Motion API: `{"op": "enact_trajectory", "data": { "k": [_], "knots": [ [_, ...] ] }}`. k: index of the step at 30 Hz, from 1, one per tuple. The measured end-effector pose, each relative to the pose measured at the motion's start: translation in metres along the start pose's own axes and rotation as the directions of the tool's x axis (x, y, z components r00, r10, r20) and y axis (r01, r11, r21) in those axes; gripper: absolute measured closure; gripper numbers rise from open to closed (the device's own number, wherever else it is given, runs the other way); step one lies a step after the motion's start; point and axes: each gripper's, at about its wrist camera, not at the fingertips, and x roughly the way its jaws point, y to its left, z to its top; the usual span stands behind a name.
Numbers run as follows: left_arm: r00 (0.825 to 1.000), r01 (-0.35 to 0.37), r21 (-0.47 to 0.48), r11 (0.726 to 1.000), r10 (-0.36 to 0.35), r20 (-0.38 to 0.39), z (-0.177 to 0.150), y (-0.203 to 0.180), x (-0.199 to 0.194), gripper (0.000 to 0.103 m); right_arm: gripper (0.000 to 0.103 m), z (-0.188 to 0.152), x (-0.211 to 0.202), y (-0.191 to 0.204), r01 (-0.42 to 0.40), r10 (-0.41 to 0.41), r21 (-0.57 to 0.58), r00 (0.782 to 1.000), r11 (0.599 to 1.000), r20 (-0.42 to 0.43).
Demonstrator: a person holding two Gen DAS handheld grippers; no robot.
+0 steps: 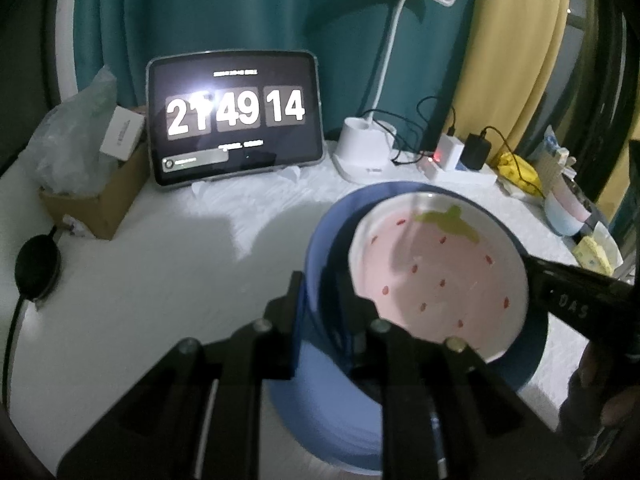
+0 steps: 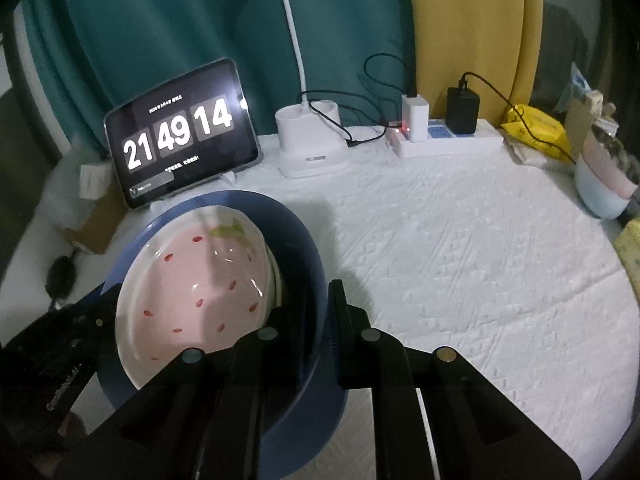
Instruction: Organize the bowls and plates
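The left gripper point(image 1: 316, 304) and right gripper point(image 2: 316, 308) both point downward, each clamped on opposite walls of the blue bowl point(image 1: 320, 240), which stands upright on the white tablecloth point(image 2: 460, 248). Inside, the strawberry plate point(image 1: 436, 276) leans tilted.

The blue bowl point(image 2: 308, 248) looks like smooth glazed ceramic, and the strawberry-patterned dish point(image 2: 200, 280) inside it is glossy, catching highlights. The surface point(image 2: 460, 248) wears a white cloth with a rough embossed weave. Both tongs are matt black plastic with shiny metal screws. The tablet point(image 1: 236, 120) screen is glassy; the box point(image 1: 100, 200) is matt cardboard.
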Motion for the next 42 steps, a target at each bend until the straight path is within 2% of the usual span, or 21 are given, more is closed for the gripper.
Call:
{"op": "enact_trajectory", "data": {
  "k": [3,8,18,20,22,23,32,33,34,36,41,42],
  "knots": [
    [1.000,-0.008,0.006,1.000,0.008,-0.003,-0.002,-0.001,-0.002,0.086,0.089,-0.001,-0.001,0.001,0.021,-0.021,-0.023,1.000,1.000,0.006],
    [0.999,-0.038,0.038,0.999,0.037,0.010,-0.006,-0.007,-0.007,0.085,0.072,-0.001,-0.004,-0.006,0.031,-0.031,-0.007,1.000,0.999,-0.002],
    [0.997,-0.074,0.039,0.997,0.073,0.037,-0.012,-0.006,-0.024,0.081,0.064,-0.005,-0.019,-0.011,0.026,-0.026,-0.012,0.999,1.000,0.019],
    [0.996,-0.079,0.037,0.996,0.077,0.045,-0.014,-0.007,-0.029,0.077,0.061,-0.006,-0.023,-0.012,0.023,-0.023,-0.012,0.999,1.000,0.023],
    [0.996,-0.068,0.036,0.997,0.066,0.057,-0.017,-0.008,-0.034,0.051,0.060,-0.008,-0.027,-0.014,0.021,-0.020,-0.012,0.999,1.000,0.028],
    [0.996,-0.061,0.033,0.998,0.059,0.063,-0.018,-0.008,-0.036,0.048,0.059,-0.009,-0.030,-0.015,0.020,-0.019,-0.011,0.999,1.000,0.032],
    [0.994,-0.057,0.040,0.998,0.053,0.097,-0.029,-0.022,-0.060,0.047,0.053,-0.020,-0.051,-0.020,0.020,-0.019,-0.017,0.998,1.000,0.058],
    [0.994,-0.049,0.041,0.998,0.045,0.100,-0.030,-0.024,-0.064,0.043,0.053,-0.022,-0.053,-0.022,0.023,-0.022,-0.017,0.998,1.000,0.061],
    [0.994,-0.041,0.041,0.998,0.037,0.101,-0.031,-0.025,-0.065,0.035,0.053,-0.023,-0.055,-0.024,0.025,-0.024,-0.015,0.998,1.000,0.062],
    [0.994,-0.022,0.036,0.999,0.018,0.107,-0.034,-0.028,-0.071,0.024,0.053,-0.027,-0.059,-0.028,0.032,-0.031,-0.012,0.998,0.999,0.062],
    [0.992,-0.019,0.048,0.999,0.013,0.129,-0.040,-0.041,-0.085,0.020,0.053,-0.036,-0.073,-0.033,0.051,-0.049,-0.024,0.996,0.998,0.078],
    [0.991,-0.019,0.052,0.998,0.012,0.131,-0.042,-0.044,-0.088,0.017,0.053,-0.037,-0.075,-0.034,0.055,-0.053,-0.026,0.995,0.998,0.081]
  ]
}}
